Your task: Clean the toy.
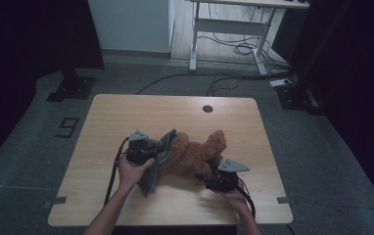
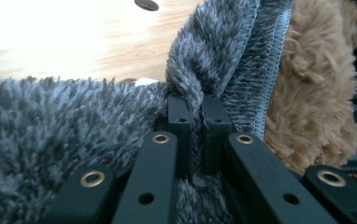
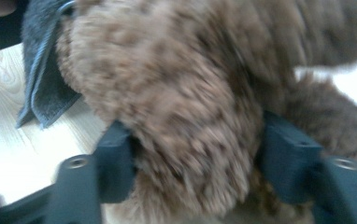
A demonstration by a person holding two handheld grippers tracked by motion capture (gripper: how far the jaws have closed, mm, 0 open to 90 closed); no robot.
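Note:
A brown teddy bear (image 1: 195,156) lies on the wooden table (image 1: 126,112), with a grey fuzzy cloth (image 1: 158,166) draped against its left side. My left gripper (image 1: 148,149) is shut on a fold of that cloth (image 2: 50,121); its jaws (image 2: 197,105) stand close together with the grey pile pinched between them, the bear (image 2: 312,93) just to the right. At the bear's near right end is my right gripper (image 1: 212,178). Its jaws (image 3: 197,149) stand wide on either side of a plush limb (image 3: 167,70), which fills the gap. The picture is blurred. The cloth's edge (image 3: 41,84) hangs at the upper left.
A round cable hole (image 1: 207,108) sits near the table's far edge. Bare wood lies at the far and left parts of the table. Beyond stand a white desk frame (image 1: 234,29) and loose cables on the floor, with dark stands at both sides.

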